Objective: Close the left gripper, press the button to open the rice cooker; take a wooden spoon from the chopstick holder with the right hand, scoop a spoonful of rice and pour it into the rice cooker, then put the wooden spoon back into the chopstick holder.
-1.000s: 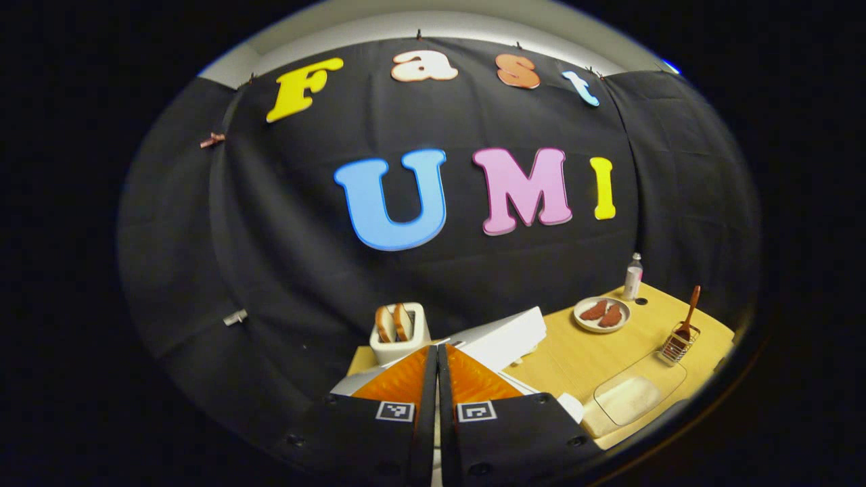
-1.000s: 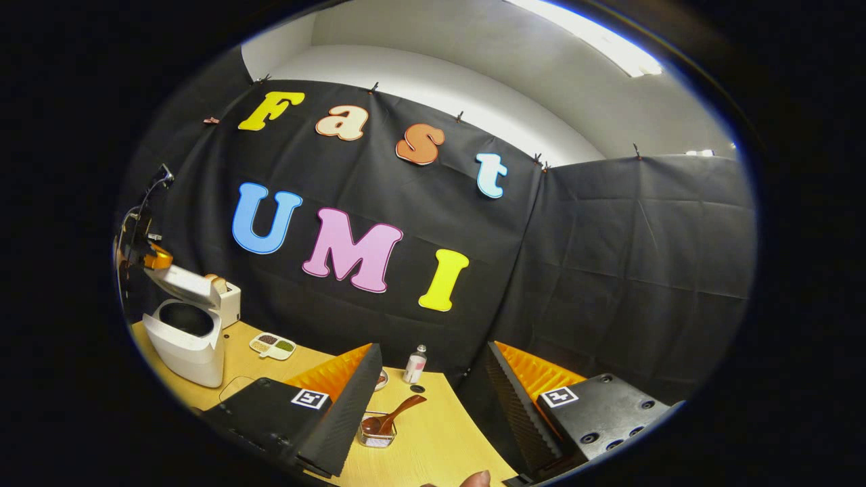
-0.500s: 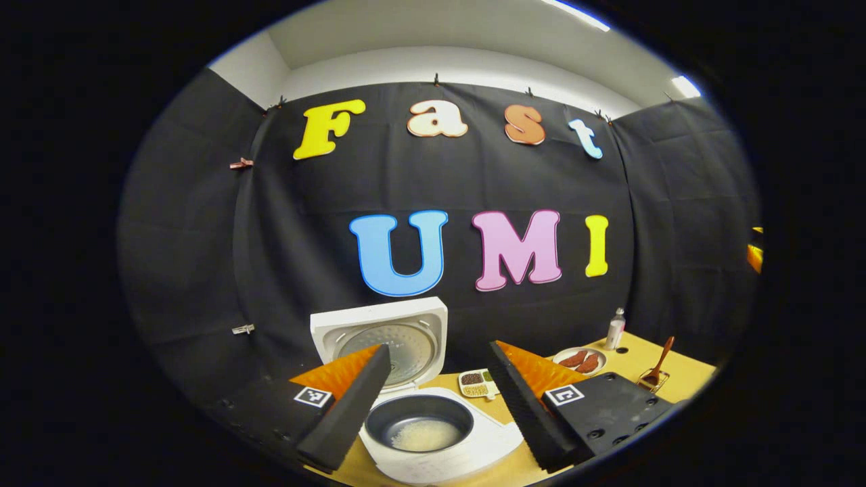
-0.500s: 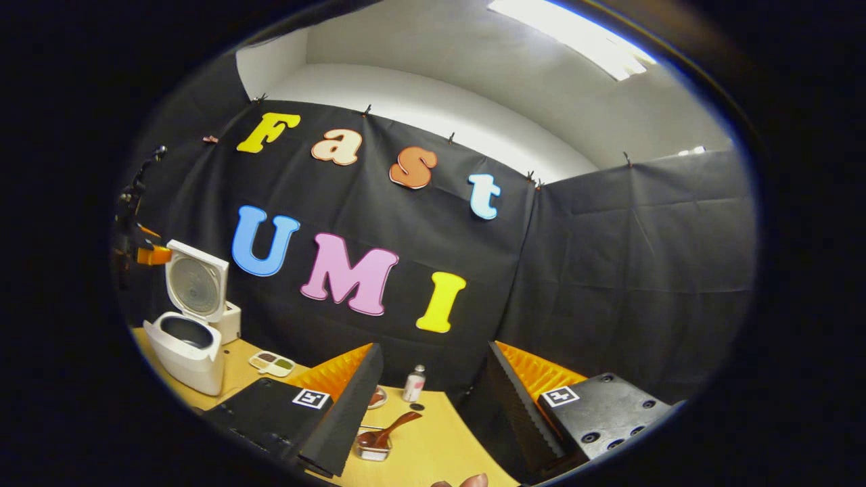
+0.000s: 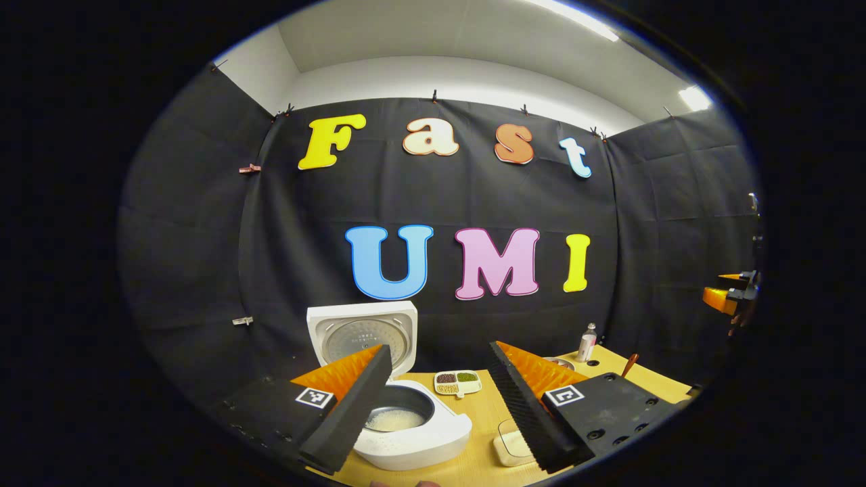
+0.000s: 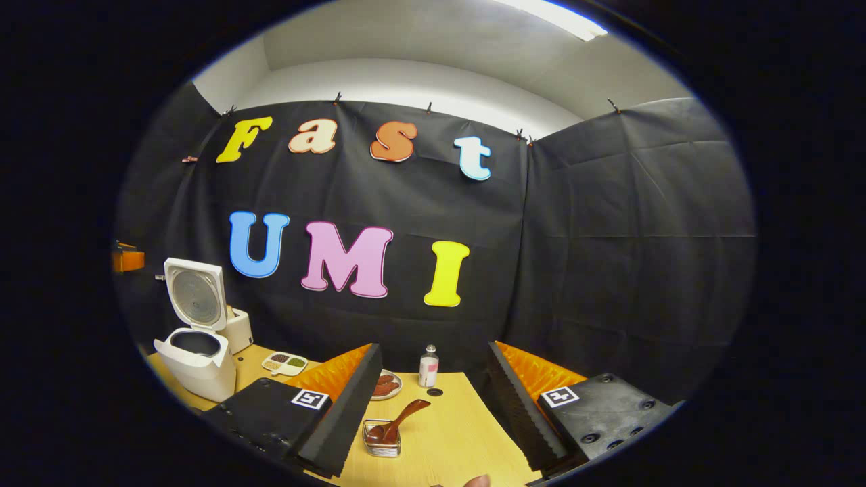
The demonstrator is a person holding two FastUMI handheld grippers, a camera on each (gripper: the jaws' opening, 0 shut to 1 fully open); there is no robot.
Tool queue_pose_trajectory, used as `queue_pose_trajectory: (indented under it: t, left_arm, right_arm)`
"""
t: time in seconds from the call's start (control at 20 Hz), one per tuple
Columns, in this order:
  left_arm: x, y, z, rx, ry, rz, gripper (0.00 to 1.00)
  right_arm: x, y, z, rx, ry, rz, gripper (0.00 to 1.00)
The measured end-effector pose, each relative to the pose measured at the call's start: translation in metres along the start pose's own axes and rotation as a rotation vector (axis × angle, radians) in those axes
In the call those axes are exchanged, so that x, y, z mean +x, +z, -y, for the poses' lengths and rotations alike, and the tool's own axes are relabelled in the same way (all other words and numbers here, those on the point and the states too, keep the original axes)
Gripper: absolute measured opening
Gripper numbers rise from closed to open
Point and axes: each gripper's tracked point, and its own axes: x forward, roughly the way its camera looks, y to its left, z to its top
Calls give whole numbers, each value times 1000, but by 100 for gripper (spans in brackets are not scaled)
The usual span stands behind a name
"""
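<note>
The white rice cooker [image 5: 413, 433] stands open on the pale wooden counter [image 6: 446, 439], its round-vented lid [image 5: 362, 335] upright behind the dark pot, with pale rice at the bottom. The left gripper [image 5: 440, 412] hovers just in front of the cooker, jaws wide and empty; its left finger hides part of the pot's rim. Right of the cooker lie a small divided dish of grains [image 5: 457, 382] and a clear lidded tub [image 5: 511, 446], half hidden by the other finger. Well right of the cooker, the brown wooden spoon [image 6: 399, 419] leans in the wire chopstick holder [image 6: 382, 436], bare counter around it. The right gripper [image 6: 433, 419] hangs above it, jaws spread wide, holding nothing.
</note>
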Motion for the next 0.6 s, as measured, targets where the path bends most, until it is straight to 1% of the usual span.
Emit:
queue_pose_trajectory:
  t: [0.1,0.25,0.4,0.5,0.6]
  left_arm:
    - [-11,-4,6,5,22,-20,98]
    - [-25,-12,18,-30,42,-51,98]
    - [-33,-20,21,-16,77,-78,98]
    - [-38,-20,24,-8,95,-86,98]
    - [-42,-22,28,-25,104,-95,98]
  right_arm:
    - [14,-24,-2,1,54,-53,98]
    - [32,-64,-7,53,129,-126,98]
    - [52,-117,-7,48,153,-210,98]
    - [63,-148,-15,50,186,-265,98]
    - [75,-180,-24,72,215,-323,98]
